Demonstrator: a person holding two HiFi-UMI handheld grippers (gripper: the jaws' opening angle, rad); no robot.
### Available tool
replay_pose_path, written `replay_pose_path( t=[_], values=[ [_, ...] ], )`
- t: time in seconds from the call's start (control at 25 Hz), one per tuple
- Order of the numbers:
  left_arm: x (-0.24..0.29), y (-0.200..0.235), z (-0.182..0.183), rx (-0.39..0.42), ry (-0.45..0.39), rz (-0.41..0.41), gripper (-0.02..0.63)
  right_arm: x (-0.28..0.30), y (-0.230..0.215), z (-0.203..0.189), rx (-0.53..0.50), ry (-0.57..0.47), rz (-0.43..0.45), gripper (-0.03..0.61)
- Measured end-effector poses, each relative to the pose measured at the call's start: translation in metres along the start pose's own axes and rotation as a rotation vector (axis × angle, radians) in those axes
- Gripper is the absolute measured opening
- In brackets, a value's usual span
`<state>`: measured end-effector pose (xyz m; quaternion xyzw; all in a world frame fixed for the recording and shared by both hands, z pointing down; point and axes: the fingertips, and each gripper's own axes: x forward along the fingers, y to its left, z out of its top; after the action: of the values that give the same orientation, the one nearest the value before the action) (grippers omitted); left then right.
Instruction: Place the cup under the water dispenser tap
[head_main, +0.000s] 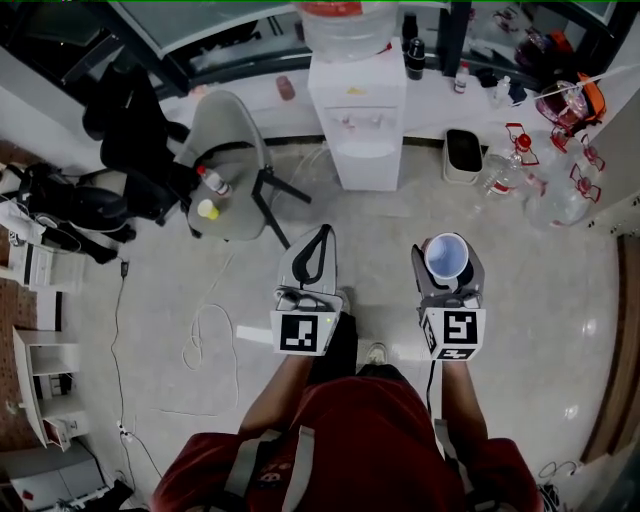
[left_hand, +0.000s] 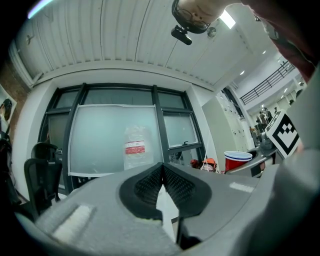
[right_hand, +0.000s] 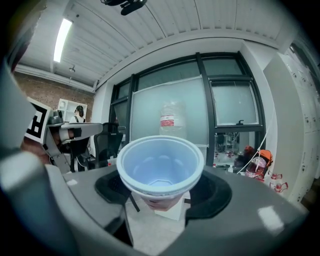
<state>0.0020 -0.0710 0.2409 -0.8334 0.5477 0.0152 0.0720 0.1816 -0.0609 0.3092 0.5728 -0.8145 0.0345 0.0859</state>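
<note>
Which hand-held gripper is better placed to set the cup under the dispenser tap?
Right. The right hand-held gripper holds the cup upright, with the water dispenser ahead of it. The left hand-held gripper is shut and empty.

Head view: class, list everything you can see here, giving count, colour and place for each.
water dispenser: one, white, by the far wall
chair: one, grey, left of the dispenser
bin: one, beige, right of the dispenser
clear jugs: several, red-handled, floor at far right
cup: one, red outside, white inside, held, centre right
left gripper: one, grey, jaws together, empty
right gripper: one, grey, closed on the cup
</note>
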Motion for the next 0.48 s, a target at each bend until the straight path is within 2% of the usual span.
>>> replay_pose_path(
  t=[0.32,0.48],
  values=[
    [0.065,0.044,-0.05,0.016,-0.005,-0.027,0.0,0.091,0.012,-0.025,-0.027,0.046,0.042,0.302],
    [0.099,0.083,-0.083,-0.006,0.041,-0.02,0.0,0.153,0.023,-0.037,-0.025,0.081,0.054,0.302]
  ],
)
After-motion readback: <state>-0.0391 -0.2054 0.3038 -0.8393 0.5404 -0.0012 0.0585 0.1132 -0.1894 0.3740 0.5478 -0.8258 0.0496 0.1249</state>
